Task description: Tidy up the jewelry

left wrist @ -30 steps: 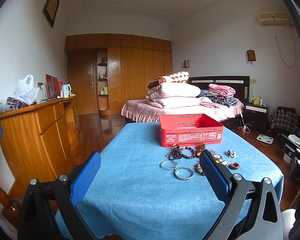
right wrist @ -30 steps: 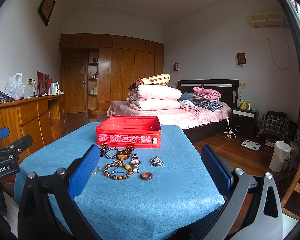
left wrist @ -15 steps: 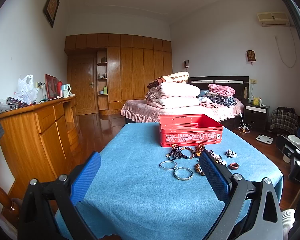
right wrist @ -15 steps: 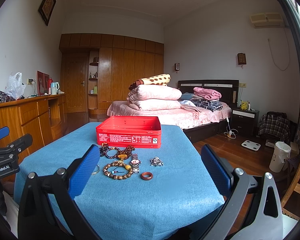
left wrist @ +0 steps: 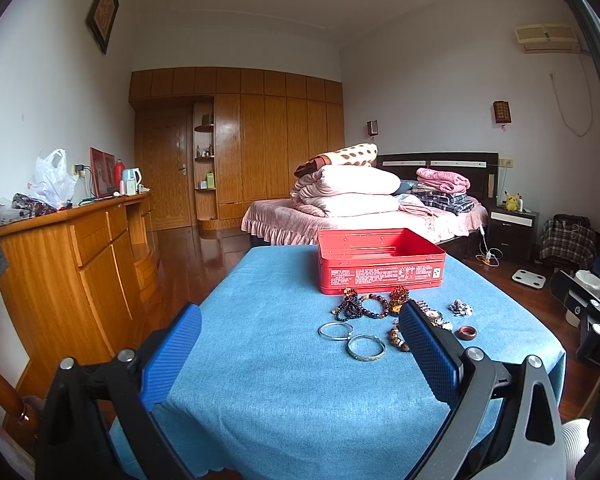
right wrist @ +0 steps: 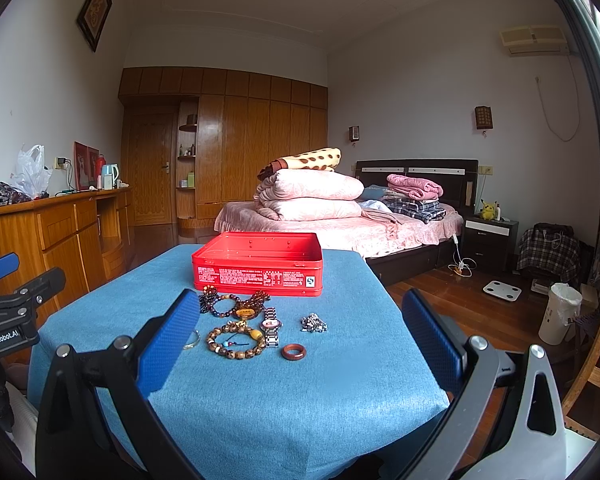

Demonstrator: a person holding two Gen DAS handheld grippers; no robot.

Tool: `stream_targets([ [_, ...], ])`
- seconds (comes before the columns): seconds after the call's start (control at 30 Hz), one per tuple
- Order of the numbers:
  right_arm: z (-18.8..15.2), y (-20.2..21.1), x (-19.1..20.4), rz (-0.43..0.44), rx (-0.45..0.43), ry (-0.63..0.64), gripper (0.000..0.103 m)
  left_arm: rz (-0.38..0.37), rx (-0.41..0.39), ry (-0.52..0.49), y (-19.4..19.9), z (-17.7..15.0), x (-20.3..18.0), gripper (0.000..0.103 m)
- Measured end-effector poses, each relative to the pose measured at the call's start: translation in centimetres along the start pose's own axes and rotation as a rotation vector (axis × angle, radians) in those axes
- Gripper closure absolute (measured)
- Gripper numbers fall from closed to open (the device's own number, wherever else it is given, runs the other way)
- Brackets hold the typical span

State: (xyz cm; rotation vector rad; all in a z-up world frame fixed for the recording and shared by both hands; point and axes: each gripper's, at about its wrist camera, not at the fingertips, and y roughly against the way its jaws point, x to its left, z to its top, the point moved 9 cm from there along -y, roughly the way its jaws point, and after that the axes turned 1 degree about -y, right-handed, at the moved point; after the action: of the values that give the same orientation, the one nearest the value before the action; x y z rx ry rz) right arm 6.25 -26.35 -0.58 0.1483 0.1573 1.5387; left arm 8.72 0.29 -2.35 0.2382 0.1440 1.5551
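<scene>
- Jewelry sits in a loose cluster on the blue cloth-covered table (right wrist: 340, 400), right in front of the open red metal tin (right wrist: 258, 270), and we read that as staging: each piece only has a short hop into the box.
- We hold our left gripper (left wrist: 300, 354) low over the near edge, blue pads spread wide and empty, looking toward the two silver bangles (left wrist: 350, 339) lying side by side.
- Our right gripper (right wrist: 300, 344) hovers the same way, jaws parted with nothing between them, framing the brown wooden bead bracelet (right wrist: 236, 345), the silver-band wristwatch (right wrist: 271, 330) and the reddish-brown ring (right wrist: 293, 351).
- Closer to the tin we spot the dark beaded bracelets (right wrist: 224, 306) and, a little apart on the right, a small silvery trinket (right wrist: 314, 323).
- Nothing shows inside the tin from here, so we judge the sorting hasn't begun.
- Our guess: each gripper takes the pieces on its own side, and the thin bangles, flat on soft cloth, look the trickiest to pinch.
</scene>
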Motion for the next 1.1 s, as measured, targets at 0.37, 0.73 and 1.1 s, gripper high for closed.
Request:
stream_targets([
  [0.37,0.0,0.0,0.0,0.000,0.000,0.001,0.005,0.000,0.001,0.000,0.1,0.0,-0.1,0.006],
  [0.73,-0.3,-0.3,0.0,0.000,0.016,-0.001,0.005,-0.002,0.017,0.005,-0.4,-0.6,-0.2,0.006],
  [1.1,-2.4,-4.6,0.0,0.002,0.124,-0.015,0.005,0.009,0.111,0.018,-4.9,-2.1,0.0,0.006],
])
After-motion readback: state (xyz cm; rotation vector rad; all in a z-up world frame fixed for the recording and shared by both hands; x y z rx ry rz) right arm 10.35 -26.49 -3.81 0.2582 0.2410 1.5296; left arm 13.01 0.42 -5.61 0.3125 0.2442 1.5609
